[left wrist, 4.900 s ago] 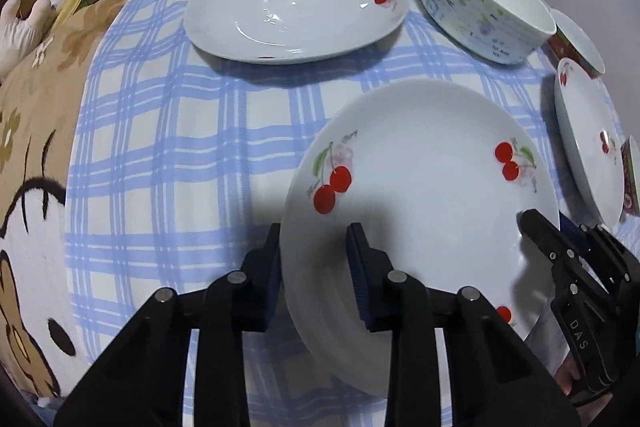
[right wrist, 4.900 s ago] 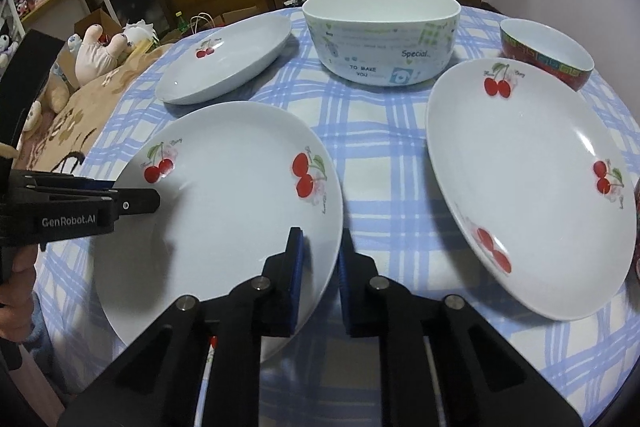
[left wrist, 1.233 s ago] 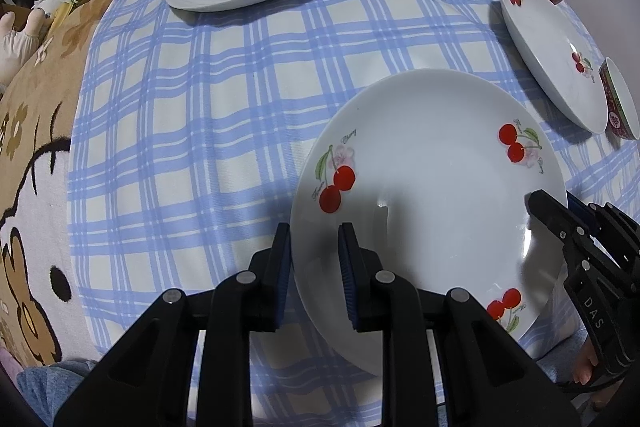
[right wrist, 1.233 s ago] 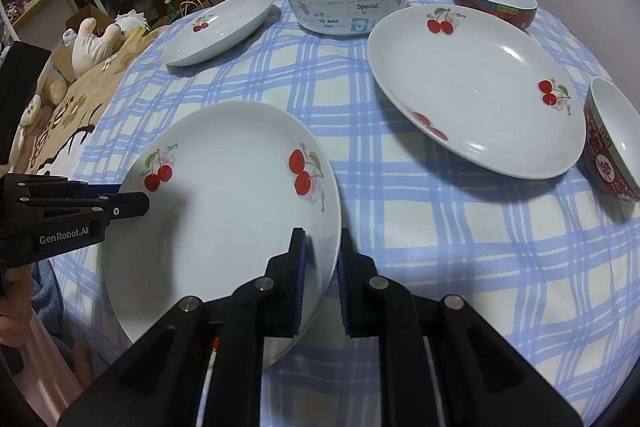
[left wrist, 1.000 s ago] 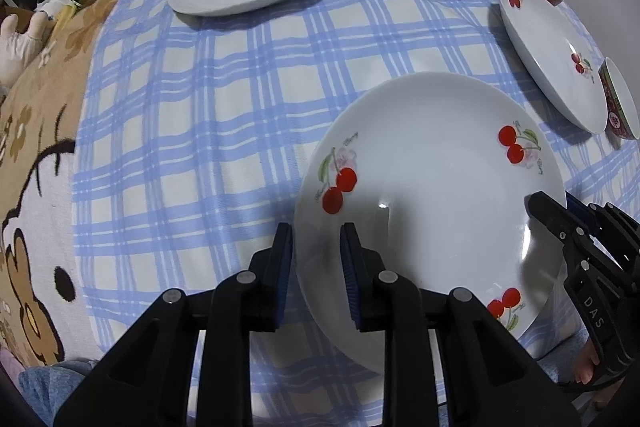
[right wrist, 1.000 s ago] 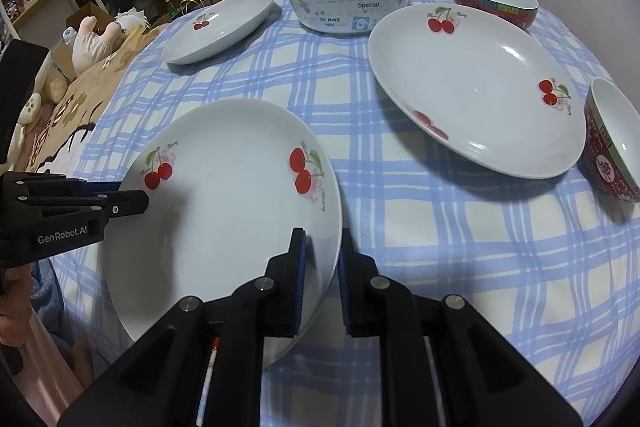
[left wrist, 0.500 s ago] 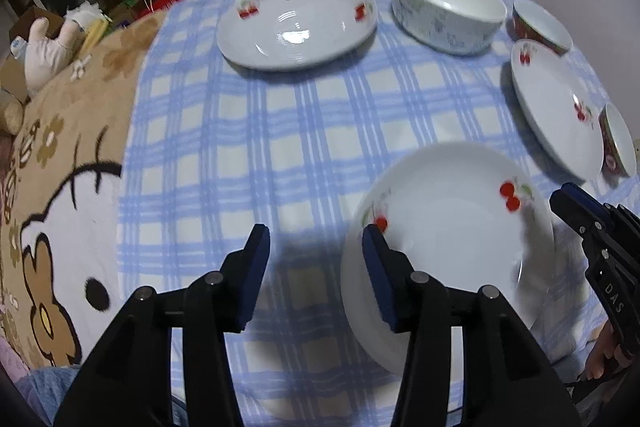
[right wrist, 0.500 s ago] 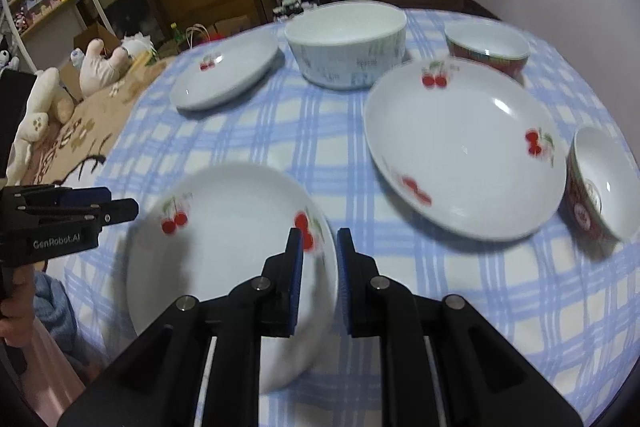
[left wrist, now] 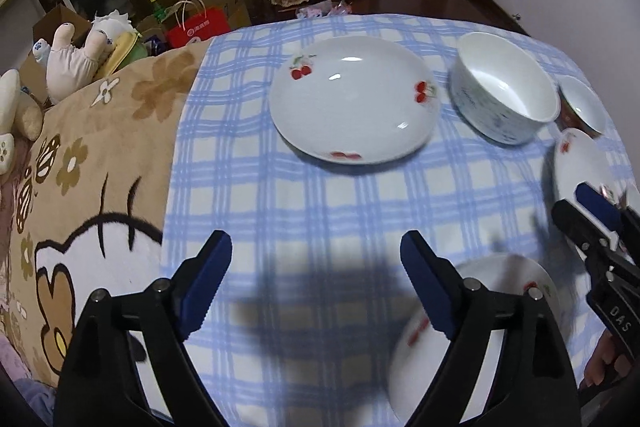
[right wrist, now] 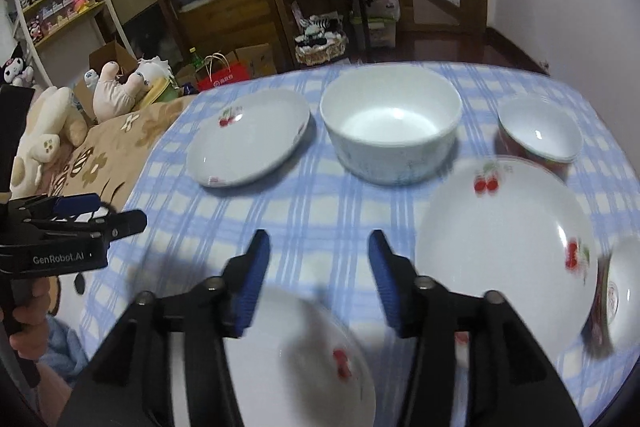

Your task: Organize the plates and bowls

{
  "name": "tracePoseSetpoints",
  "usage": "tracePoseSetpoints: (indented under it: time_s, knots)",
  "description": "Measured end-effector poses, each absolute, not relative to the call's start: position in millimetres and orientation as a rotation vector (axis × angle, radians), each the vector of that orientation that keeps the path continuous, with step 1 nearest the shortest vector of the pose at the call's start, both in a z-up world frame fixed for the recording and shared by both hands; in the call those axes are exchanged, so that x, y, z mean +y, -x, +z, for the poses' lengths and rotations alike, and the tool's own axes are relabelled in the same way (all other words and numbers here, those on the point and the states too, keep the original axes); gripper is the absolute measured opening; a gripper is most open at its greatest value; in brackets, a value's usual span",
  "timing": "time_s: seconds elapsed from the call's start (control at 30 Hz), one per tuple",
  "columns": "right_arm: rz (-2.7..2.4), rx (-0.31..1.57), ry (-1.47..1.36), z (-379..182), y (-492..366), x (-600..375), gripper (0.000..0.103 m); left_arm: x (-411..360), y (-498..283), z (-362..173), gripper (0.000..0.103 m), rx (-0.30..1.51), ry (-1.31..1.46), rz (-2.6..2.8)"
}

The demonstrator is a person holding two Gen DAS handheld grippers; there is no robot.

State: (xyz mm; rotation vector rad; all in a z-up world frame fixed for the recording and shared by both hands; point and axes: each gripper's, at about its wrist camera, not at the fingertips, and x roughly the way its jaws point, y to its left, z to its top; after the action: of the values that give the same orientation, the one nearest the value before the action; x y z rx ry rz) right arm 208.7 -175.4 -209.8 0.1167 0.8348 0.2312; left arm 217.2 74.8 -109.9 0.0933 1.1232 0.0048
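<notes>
The white cherry plate point(right wrist: 320, 347) lies on the table near its front edge, blurred, below and behind both grippers. My right gripper point(right wrist: 319, 247) hangs above its far rim, jaws opening, nothing between them. My left gripper point(left wrist: 316, 251) is wider, jaws also opening and empty, with the same plate point(left wrist: 504, 273) behind its right finger. A second cherry plate point(right wrist: 508, 235) sits at the right, a third point(left wrist: 354, 107) at the far side. Next to that third plate stands a large white bowl point(right wrist: 390, 123).
A small red bowl point(right wrist: 540, 131) stands at the far right, another red bowl point(right wrist: 620, 291) at the right edge. The blue check cloth point(left wrist: 320, 207) covers the table. A brown cartoon blanket point(left wrist: 88, 167) and plush toys point(right wrist: 116, 87) lie to the left. Shelves stand behind.
Both grippers let go of the near plate's rim and opened wide. Both rose and drew back, so the plate now sits low in each view.
</notes>
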Motion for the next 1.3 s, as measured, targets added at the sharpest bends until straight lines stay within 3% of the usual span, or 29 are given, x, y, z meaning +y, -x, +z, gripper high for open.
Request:
tracePoseSetpoints:
  time_s: [0.27,0.6,1.3]
  knots:
    - [0.255,0.807,-0.128,-204,-259,-162,0.088,92,-268,-112,0.09,1.124,-0.114,0.018]
    - [0.269,0.807,-0.15,-197,-312,-149,0.088,125,-320,-116,0.09,1.106,-0.049,0.053]
    - [0.343,0.782,-0.147,-188,-376,-128,0.088,116,-340,-151,0.09,1.111,-0.051,0.032]
